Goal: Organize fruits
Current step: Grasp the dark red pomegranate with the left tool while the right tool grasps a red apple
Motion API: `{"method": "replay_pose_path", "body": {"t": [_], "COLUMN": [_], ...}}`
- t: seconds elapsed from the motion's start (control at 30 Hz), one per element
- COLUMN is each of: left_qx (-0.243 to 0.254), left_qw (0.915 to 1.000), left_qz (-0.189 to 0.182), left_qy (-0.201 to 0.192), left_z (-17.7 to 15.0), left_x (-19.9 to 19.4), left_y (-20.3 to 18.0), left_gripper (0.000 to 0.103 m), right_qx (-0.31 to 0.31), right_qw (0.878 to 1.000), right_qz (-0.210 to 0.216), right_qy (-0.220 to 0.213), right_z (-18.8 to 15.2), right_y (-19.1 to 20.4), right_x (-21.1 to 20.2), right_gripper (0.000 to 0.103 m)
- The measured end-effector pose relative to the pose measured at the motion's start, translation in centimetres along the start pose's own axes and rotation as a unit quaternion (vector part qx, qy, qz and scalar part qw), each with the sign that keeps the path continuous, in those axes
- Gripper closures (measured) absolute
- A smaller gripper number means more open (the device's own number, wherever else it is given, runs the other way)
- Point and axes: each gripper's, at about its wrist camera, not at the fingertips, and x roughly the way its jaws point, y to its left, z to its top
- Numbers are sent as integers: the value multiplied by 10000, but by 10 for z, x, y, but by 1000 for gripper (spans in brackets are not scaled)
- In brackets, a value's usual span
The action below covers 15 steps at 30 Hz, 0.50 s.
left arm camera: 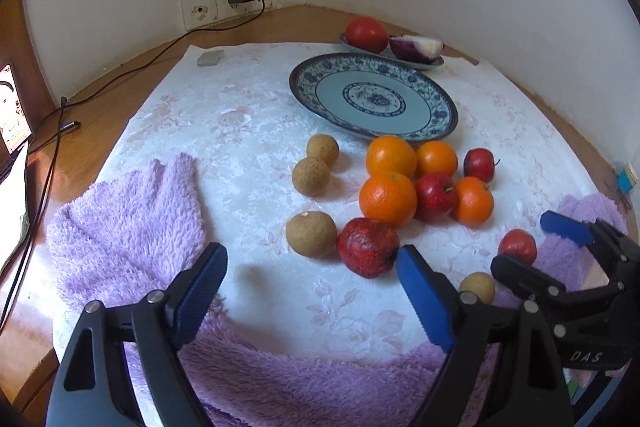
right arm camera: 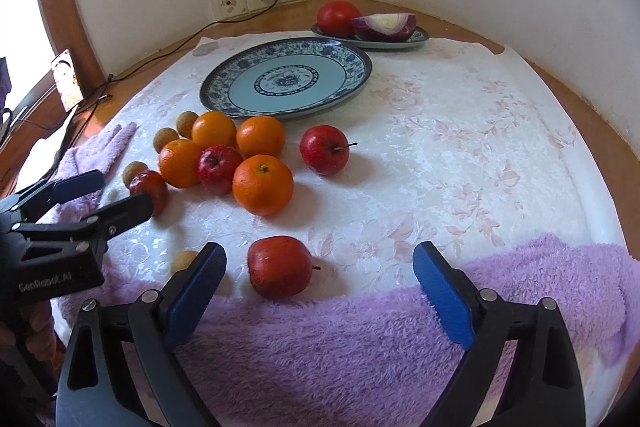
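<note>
Large plate (right arm camera: pixel 286 83): on cloth (right arm camera: pixel 440 155), behind fruit cluster.
Small dish (right arm camera: pixel 416 37): behind large plate; tomato (right arm camera: pixel 338 17) and onion half (right arm camera: pixel 384 27) on it.
Oranges (right arm camera: pixel 262 183): clustered around an apple (right arm camera: pixel 218 167).
Lone apple (right arm camera: pixel 324 149): right of cluster.
Towel (right arm camera: pixel 360 339): along near edge.

Four oranges (left arm camera: pixel 387 199), four apples (left arm camera: pixel 435 195), five longans (left arm camera: pixel 311 234), two plates (left arm camera: pixel 440 115).
</note>
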Motion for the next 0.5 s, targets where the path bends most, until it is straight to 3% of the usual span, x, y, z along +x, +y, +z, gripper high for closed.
{"method": "replay_pose_path", "body": {"t": [0.13, 0.37, 0.5], "left_qx": [19, 46, 216], "left_qw": [10000, 9994, 9987], "left_qz": [-74, -335, -453], "left_qy": [-42, -69, -17], "left_z": [0, 0, -1], "left_x": [-3, -12, -11], "left_y": [-1, -9, -19], "left_gripper": [19, 35, 45], "right_qx": [-75, -76, -82], "right_qw": [9999, 9999, 9999], "right_qz": [70, 154, 151], "right_qy": [-2, 4, -6], "right_z": [-2, -4, -4], "right_y": [3, 5, 5], "right_x": [-1, -1, -1], "right_gripper": [14, 30, 34]}}
